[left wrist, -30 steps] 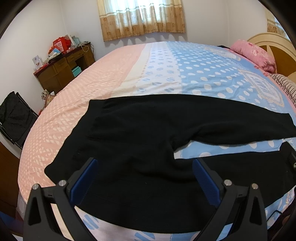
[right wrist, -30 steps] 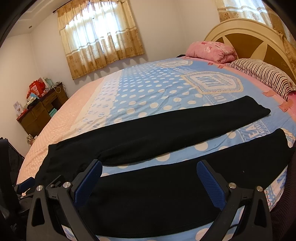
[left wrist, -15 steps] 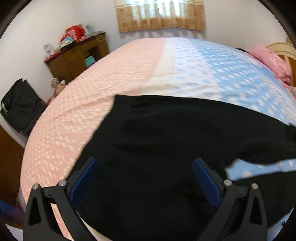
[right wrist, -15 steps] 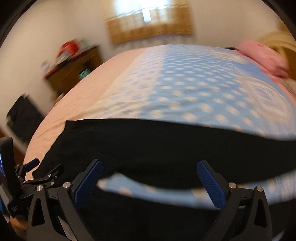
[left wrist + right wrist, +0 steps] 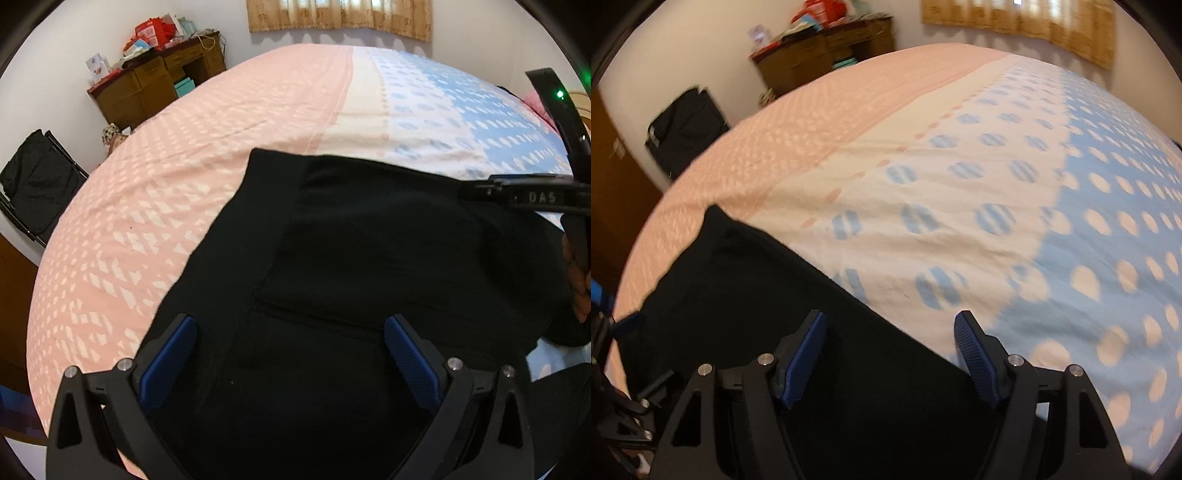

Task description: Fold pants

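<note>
Black pants (image 5: pixel 351 258) lie flat on the bed (image 5: pixel 184 184). The left tool (image 5: pixel 290 354) hangs wide apart above the waist end. The right tool (image 5: pixel 890 350) has just been narrowing, jaws still apart over the pants' edge, gripping nothing.

A home bedroom: a wide bed (image 5: pixel 229 155) under a pink, white and blue dotted bedspread, a cluttered wooden desk (image 5: pixel 147 88) against the wall, a curtained window (image 5: pixel 340 16).

Bedroom with plain white walls (image 5: pixel 55 74). A bed (image 5: pixel 258 110) fills most of the view, its cover pink at left, cream in a middle band, blue with pale dots at right. Far left, a brown wooden desk (image 5: pixel 147 85) carries red boxes and clutter. Patterned tan curtains (image 5: pixel 340 16) hang on the far wall. What appears to be a black folding chair (image 5: pixel 33 184) stands left.
</note>
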The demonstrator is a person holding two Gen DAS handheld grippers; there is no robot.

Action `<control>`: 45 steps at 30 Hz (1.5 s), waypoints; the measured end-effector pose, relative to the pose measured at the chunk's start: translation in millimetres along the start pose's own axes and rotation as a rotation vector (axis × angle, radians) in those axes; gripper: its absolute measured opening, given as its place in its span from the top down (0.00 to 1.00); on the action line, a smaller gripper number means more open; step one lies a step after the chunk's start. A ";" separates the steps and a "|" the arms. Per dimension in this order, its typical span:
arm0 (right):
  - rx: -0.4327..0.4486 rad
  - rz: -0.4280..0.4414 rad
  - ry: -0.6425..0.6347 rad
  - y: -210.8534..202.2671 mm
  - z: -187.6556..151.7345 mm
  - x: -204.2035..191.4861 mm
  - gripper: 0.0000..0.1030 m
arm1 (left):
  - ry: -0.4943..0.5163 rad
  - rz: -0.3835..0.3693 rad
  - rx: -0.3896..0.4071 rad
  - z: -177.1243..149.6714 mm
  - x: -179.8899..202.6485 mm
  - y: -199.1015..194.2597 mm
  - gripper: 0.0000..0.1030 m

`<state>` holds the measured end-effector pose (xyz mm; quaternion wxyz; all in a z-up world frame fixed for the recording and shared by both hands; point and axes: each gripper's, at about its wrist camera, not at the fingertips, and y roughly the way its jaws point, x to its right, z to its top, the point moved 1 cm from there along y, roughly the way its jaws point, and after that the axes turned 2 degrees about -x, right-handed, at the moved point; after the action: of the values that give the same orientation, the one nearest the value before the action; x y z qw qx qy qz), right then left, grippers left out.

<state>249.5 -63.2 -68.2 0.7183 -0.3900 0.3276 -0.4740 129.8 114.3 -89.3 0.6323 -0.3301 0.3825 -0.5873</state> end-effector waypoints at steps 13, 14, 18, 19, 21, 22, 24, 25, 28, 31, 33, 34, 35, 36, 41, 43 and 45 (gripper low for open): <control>0.050 -0.029 -0.144 -36.8 -18.0 -45.7 0.96 | -0.033 0.005 0.067 -9.8 -31.4 -34.3 0.00; 0.078 -0.038 -0.155 -49.5 -20.8 -53.3 0.96 | -0.041 0.002 0.076 -13.2 -38.7 -41.2 0.00; 0.149 -0.039 -0.177 -94.4 -42.7 -82.5 0.96 | -0.062 0.007 0.101 -23.7 -57.9 -56.7 0.00; 0.160 -0.032 -0.176 -103.5 -51.4 -90.1 0.96 | -0.065 0.009 0.109 -25.9 -61.3 -60.0 0.00; 0.181 -0.021 -0.173 -118.9 -74.4 -107.5 0.96 | -0.078 0.000 0.119 -29.2 -67.6 -65.1 0.00; 0.190 -0.023 -0.175 -122.4 -84.1 -116.1 0.96 | -0.085 -0.007 0.122 -29.8 -69.9 -65.9 0.00; 0.218 -0.034 -0.188 -127.9 -108.1 -135.5 0.96 | -0.099 -0.038 0.132 -32.2 -72.9 -71.2 0.00; 0.232 -0.038 -0.195 -129.4 -120.2 -144.1 0.96 | -0.102 -0.057 0.135 -32.4 -73.9 -73.1 0.00; 0.265 -0.050 -0.197 -129.0 -153.9 -165.7 0.96 | -0.097 -0.111 0.147 -32.7 -70.8 -82.2 0.00; 0.284 -0.037 -0.189 -121.7 -180.8 -182.3 0.96 | -0.081 -0.161 0.168 -33.0 -63.9 -92.0 0.00; 0.291 -0.070 -0.215 -113.6 -192.7 -193.3 0.96 | -0.074 -0.213 0.174 -31.7 -57.4 -91.0 0.00; 0.290 -0.074 -0.217 -111.1 -195.5 -195.6 0.96 | -0.074 -0.229 0.180 -30.9 -55.0 -87.2 0.00; 0.291 -0.073 -0.210 -108.0 -198.1 -196.6 0.96 | -0.085 -0.231 0.172 -29.9 -53.2 -79.9 0.00; 0.292 -0.071 -0.201 -106.3 -198.8 -195.2 0.96 | -0.098 -0.239 0.160 -31.3 -52.2 -75.9 0.00; 0.292 -0.069 -0.173 -104.9 -203.1 -191.7 0.96 | -0.135 -0.257 0.133 -32.4 -46.3 -56.6 0.00; 0.290 -0.065 -0.165 -103.9 -203.2 -190.4 0.96 | -0.148 -0.268 0.148 -32.1 -46.0 -54.2 0.00; 0.290 -0.066 -0.155 -102.9 -203.1 -189.1 0.96 | -0.165 -0.259 0.151 -32.8 -50.7 -55.4 0.01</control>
<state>-28.5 37.8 -57.3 0.7741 -0.3281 0.1862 -0.5084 73.2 160.7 -52.5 0.6035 -0.3751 0.2385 -0.6619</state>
